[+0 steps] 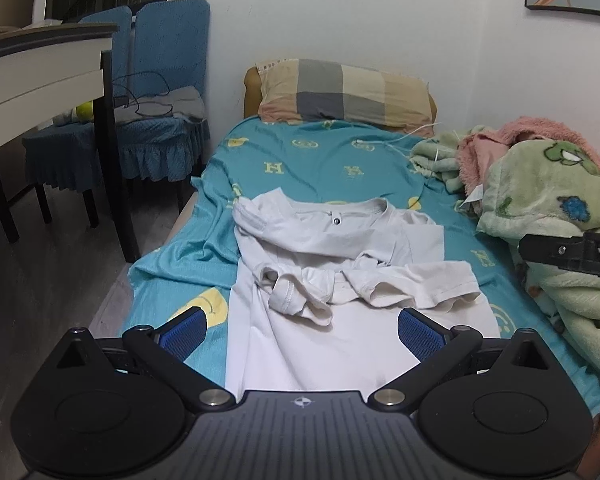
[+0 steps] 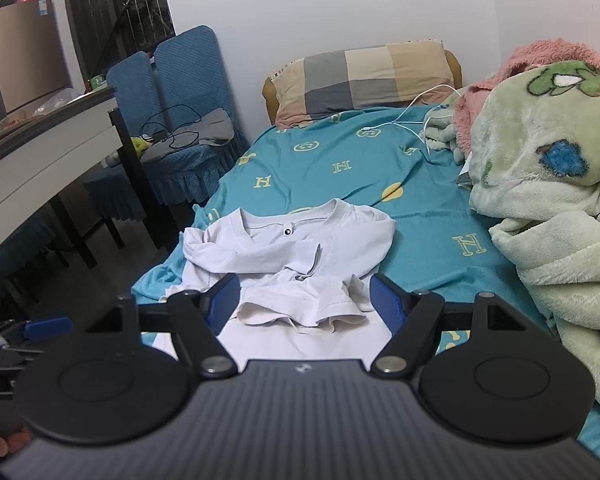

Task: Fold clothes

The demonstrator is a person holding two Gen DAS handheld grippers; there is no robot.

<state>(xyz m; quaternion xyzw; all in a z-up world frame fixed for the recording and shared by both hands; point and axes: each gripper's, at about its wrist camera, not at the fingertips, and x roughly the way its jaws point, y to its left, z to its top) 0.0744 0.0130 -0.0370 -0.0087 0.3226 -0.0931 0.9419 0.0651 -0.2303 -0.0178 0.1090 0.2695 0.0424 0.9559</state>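
White T-shirt [image 1: 340, 276] lies spread on the teal bedsheet [image 1: 308, 160], collar toward the pillow [image 1: 344, 92], both sleeves already turned in across the chest, likely to narrow it for the next fold. Left gripper [image 1: 300, 334] and right gripper [image 2: 304, 300] hover over the hem end, jaws apart, holding nothing. The only readable writing is the yellow "H" letters printed on the sheet.

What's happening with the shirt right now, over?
Left gripper and right gripper both open, holding nothing. White shirt on the bed, sleeves folded in. Nothing in the way.
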